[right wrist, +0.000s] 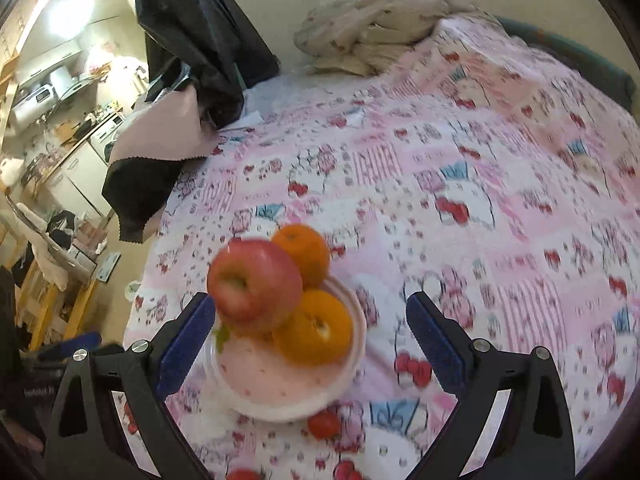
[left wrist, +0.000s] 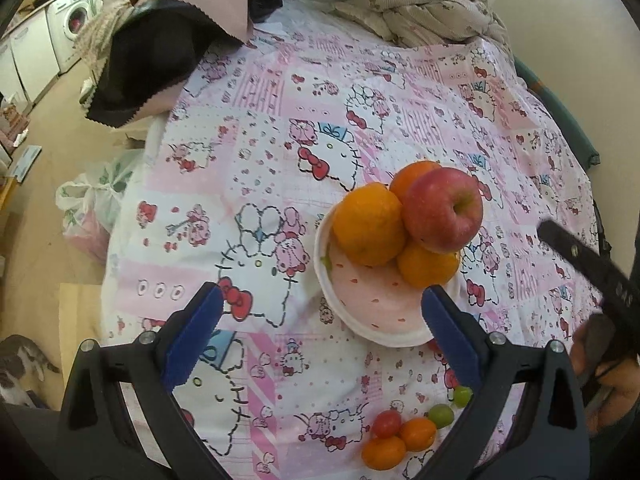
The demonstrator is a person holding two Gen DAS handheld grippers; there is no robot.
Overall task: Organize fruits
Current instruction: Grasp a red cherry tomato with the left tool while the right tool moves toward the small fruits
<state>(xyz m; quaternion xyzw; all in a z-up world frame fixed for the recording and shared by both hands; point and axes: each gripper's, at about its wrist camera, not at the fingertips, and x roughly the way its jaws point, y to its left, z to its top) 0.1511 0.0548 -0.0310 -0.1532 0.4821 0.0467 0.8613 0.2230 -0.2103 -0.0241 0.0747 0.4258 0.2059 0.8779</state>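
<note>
Fruit bowl (left wrist: 384, 316) just ahead of left tool (left wrist: 322, 312) — jaws apart, right tool (right wrist: 310, 316) likewise, view blurred — seemingly empty

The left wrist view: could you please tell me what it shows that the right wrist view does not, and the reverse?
Only the left wrist view shows the cluster of small fruits lying on the cloth near the camera (two green, several orange and red), plus a cat on the floor and a washing machine. Only the right wrist view shows a kitchen counter with clutter. Both show the pink bowl holding a red apple stacked on oranges, the patterned tablecloth, and an open tool: left tool, right tool.
</note>
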